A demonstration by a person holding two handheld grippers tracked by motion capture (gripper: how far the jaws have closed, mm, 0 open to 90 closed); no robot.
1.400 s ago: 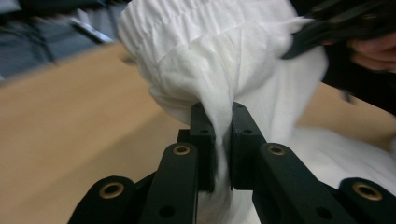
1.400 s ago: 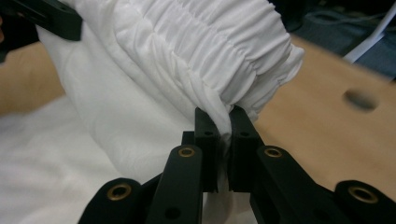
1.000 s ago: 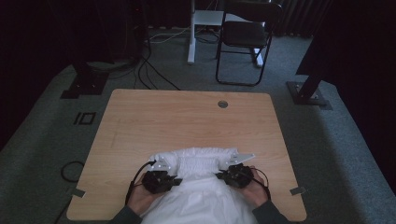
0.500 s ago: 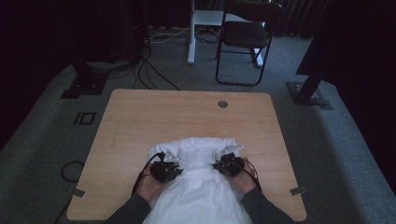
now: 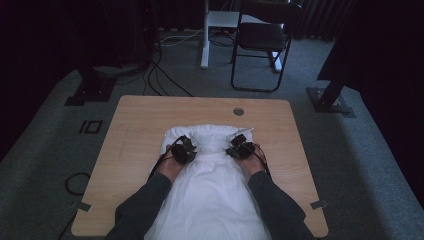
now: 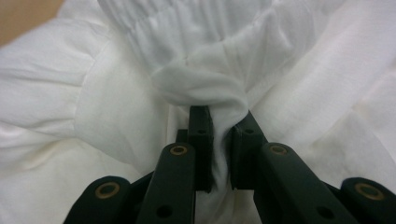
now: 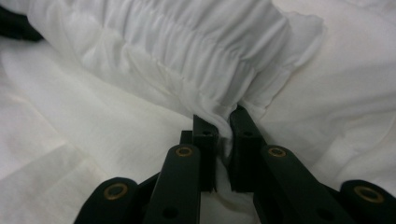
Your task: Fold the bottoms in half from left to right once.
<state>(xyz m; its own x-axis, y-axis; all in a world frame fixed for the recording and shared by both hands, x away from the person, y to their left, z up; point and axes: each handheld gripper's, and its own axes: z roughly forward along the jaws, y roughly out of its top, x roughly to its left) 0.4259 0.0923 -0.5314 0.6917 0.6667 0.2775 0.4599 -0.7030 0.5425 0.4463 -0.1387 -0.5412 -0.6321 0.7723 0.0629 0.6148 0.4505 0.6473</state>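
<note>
- Both grippers have travelled away from the person toward the middle of the table (image 5: 135, 135) since the earlier frames, and the gathered edge of the white garment (image 5: 212, 200) has come along with them, so the fold now lies farther up the wood.
- Left gripper (image 5: 184, 150) sits on the garment's left side in the high view, held by the left hand (image 5: 170, 167); in the left gripper view its jaws are pressed almost together, pinching a bunched fold of the white cloth (image 6: 201, 84) between the pads.
- The garment lies along the table's middle, its elasticated band (image 5: 214, 134) rolled over at the far end, the rest trailing toward the near edge between the person's sleeves.
- Right gripper (image 5: 240, 148) sits on the garment's right side, held by the right hand (image 5: 252, 165); in the right gripper view its jaws clamp the ruched band (image 7: 201, 56) at its edge.
- Beyond the table stands a dark chair (image 5: 265, 40) on the grey floor.
</note>
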